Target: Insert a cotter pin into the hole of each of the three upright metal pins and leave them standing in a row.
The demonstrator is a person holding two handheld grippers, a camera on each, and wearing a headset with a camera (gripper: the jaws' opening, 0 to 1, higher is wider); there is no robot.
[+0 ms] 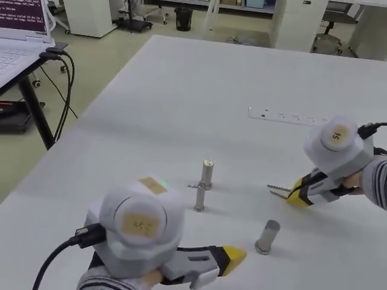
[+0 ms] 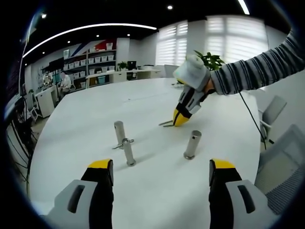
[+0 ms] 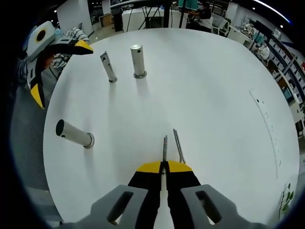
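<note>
Head view: right tool is tip-down on the desk, clamped on a cotter pin. Left tool sits low at the frame bottom, gap not readable from here. Rear pin and front pin stand close together, with what looks like a clip crosswise through the front one. Third pin is upright, off to the right. Round stickers on both tool housings carry digits, too blurred to read

Left gripper view: left tool jaws wide apart, nothing in them, all three pins ahead

Right gripper view: jaws pinched on the cotter's end, thin legs poking forward

Judgement: cotter is light, springy wire, so grip it at the head and keep the legs free. Pins are stiff and narrow-based, likely tippy; brace the shaft low
</note>
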